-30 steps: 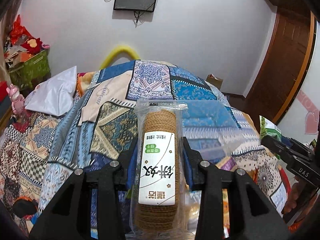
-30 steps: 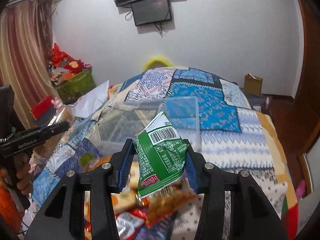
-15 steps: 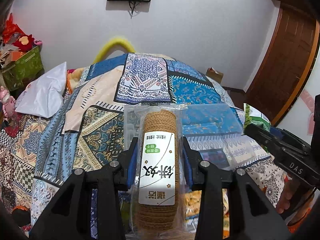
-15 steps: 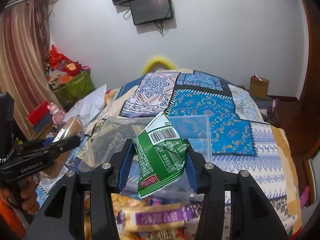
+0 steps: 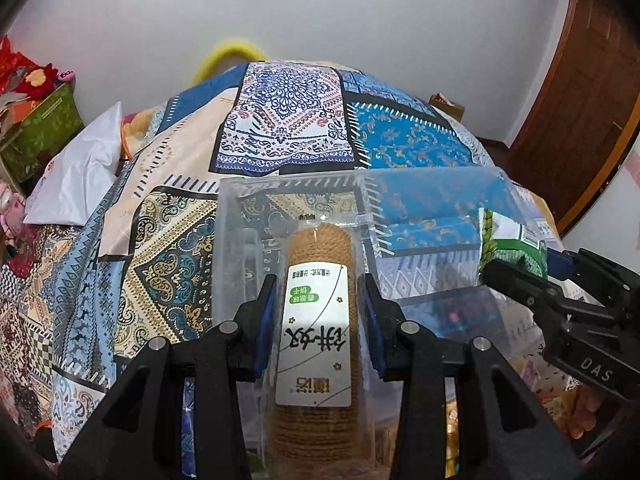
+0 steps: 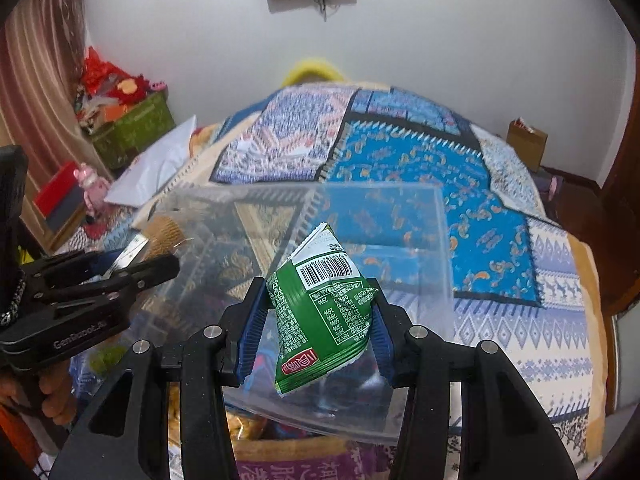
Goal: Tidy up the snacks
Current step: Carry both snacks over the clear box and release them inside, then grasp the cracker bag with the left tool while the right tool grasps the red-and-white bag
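My left gripper (image 5: 320, 320) is shut on a clear-wrapped roll of brown biscuits (image 5: 318, 276) with a white label, held over the near left part of a clear plastic bin (image 5: 436, 188) on the bed. My right gripper (image 6: 318, 322) is shut on a small green snack packet (image 6: 320, 312) and holds it over the same clear bin (image 6: 436, 240). The right gripper with its green packet (image 5: 512, 248) shows at the right of the left wrist view. The left gripper (image 6: 120, 276) shows at the left of the right wrist view.
The bin sits on a patchwork bedspread (image 5: 288, 116). More snack packets (image 6: 248, 428) lie near me below the bin. A white pillow (image 5: 80, 168) and a green box (image 6: 132, 128) are at the left, a wooden door (image 5: 580, 92) at the right.
Both grippers have moved forward toward the bin with their snacks still held. The bin now lies right under the biscuit roll and the green packet.
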### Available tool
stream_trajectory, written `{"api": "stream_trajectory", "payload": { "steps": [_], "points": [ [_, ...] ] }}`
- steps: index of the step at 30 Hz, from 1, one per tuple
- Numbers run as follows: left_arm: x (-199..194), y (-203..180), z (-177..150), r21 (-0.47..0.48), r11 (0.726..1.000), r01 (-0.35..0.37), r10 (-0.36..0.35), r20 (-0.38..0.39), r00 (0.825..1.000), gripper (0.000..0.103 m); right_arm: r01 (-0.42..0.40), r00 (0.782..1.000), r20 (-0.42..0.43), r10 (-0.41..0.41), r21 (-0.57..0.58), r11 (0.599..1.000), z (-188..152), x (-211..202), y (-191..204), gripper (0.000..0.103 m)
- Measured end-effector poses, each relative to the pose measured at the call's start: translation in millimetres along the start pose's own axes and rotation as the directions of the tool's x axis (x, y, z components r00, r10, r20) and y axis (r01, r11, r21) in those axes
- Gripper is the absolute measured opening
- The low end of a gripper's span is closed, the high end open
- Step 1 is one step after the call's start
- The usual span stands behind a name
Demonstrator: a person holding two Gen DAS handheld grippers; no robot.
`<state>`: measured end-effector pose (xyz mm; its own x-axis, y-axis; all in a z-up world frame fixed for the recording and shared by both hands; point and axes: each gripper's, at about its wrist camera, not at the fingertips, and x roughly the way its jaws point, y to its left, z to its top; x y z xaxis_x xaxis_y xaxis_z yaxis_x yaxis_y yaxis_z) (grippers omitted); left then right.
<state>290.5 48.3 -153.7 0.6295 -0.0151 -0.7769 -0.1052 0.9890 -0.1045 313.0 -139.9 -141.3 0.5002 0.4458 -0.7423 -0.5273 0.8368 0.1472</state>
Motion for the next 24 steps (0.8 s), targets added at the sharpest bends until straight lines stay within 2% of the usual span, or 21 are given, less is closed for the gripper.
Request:
{"api": "stream_trajectory", "payload": {
  "steps": [8, 13, 18, 20, 24],
  "points": [
    [14.9, -8.1, 2.7, 0.035, 0.999, -0.011, 0.013, -0.043, 0.999, 0.039, -0.012, 0.996, -0.083, 0.010, -0.015, 1.000, -1.5, 18.1, -0.8, 0.045],
    [22.7, -5.9, 0.3, 0.024, 1.000, -0.006, 0.008, -0.079, 0.997, 0.039, -0.001, 0.996, -0.091, -0.002, -0.033, 0.999, -1.6, 18.4, 0.8, 0.046],
    [6.7, -8.0, 1.0, 0.045, 0.999, -0.008, 0.010, -0.046, 0.999, 0.046, 0.018, 0.997, -0.077, -0.019, -0.023, 1.000, -0.5, 12.8, -0.6, 0.051],
    [-4.8, -9.2, 1.8, 0.059, 0.998, -0.005, 0.006, -0.019, 1.000, 0.057, 0.018, 0.998, -0.059, -0.019, -0.016, 1.000, 0.3, 7.0, -0.7, 0.056],
    [-34.3, -12.2, 1.8, 0.090, 0.996, -0.029, 0.025, 0.047, 0.999, 0.059, 0.023, 1.000, -0.011, -0.023, -0.013, 1.000, 2.4, -13.2, 3.3, 0.059]
  ]
}}
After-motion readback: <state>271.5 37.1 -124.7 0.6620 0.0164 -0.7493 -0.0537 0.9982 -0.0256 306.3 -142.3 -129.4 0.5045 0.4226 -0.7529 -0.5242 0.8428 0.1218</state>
